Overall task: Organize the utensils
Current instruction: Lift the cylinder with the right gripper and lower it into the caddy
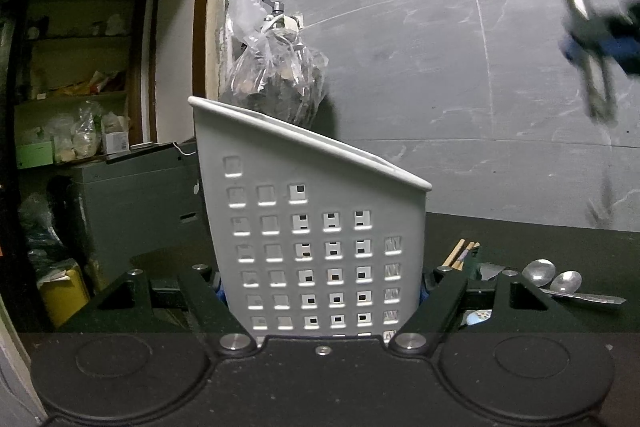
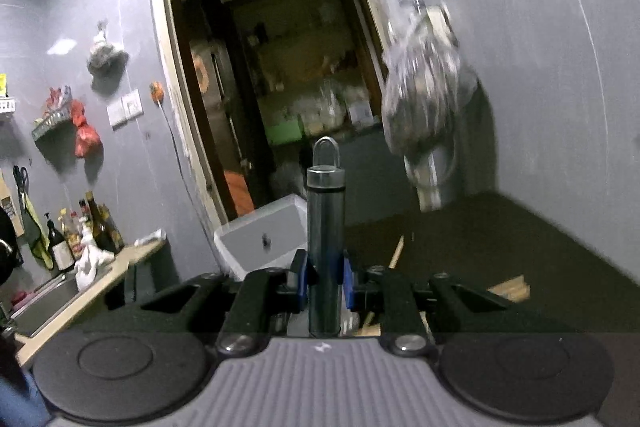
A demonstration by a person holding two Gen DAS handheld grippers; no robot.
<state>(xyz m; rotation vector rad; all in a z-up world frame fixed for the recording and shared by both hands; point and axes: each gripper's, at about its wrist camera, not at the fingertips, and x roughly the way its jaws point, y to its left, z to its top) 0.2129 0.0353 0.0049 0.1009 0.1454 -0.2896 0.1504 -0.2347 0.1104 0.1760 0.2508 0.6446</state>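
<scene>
A white perforated utensil holder (image 1: pixel 312 227) with a slanted rim is seen at the centre of the left wrist view, clamped at its base between the blue pads of the left gripper (image 1: pixel 322 293), whose jaws are closed against its two sides. The holder stands on a dark countertop (image 1: pixel 540 239). At the lower right of that frame, two metal spoons (image 1: pixel 554 277) are laid side by side on the countertop, and just to their left the ends of wooden chopsticks (image 1: pixel 460 253) are visible beside the holder. A clear plastic bag (image 1: pixel 276 75) is hung on the grey tiled wall (image 1: pixel 420 27) behind the holder. At the upper right of the same frame the right gripper (image 1: pixel 588 39) is seen blurred in the air, with a long utensil held in it. In the right wrist view, the right gripper (image 2: pixel 325 281) is closed on a dark cylindrical metal handle (image 2: pixel 325 227) topped by a hanging loop, held upright at the centre of the frame; which kind of utensil it is cannot be told. The utensil holder (image 2: pixel 264 235) appears lower left of that handle, and chopsticks (image 2: pixel 512 287) lie on the counter at the lower right. A doorway (image 2: pixel 280 67) fills the middle of the background.
</scene>
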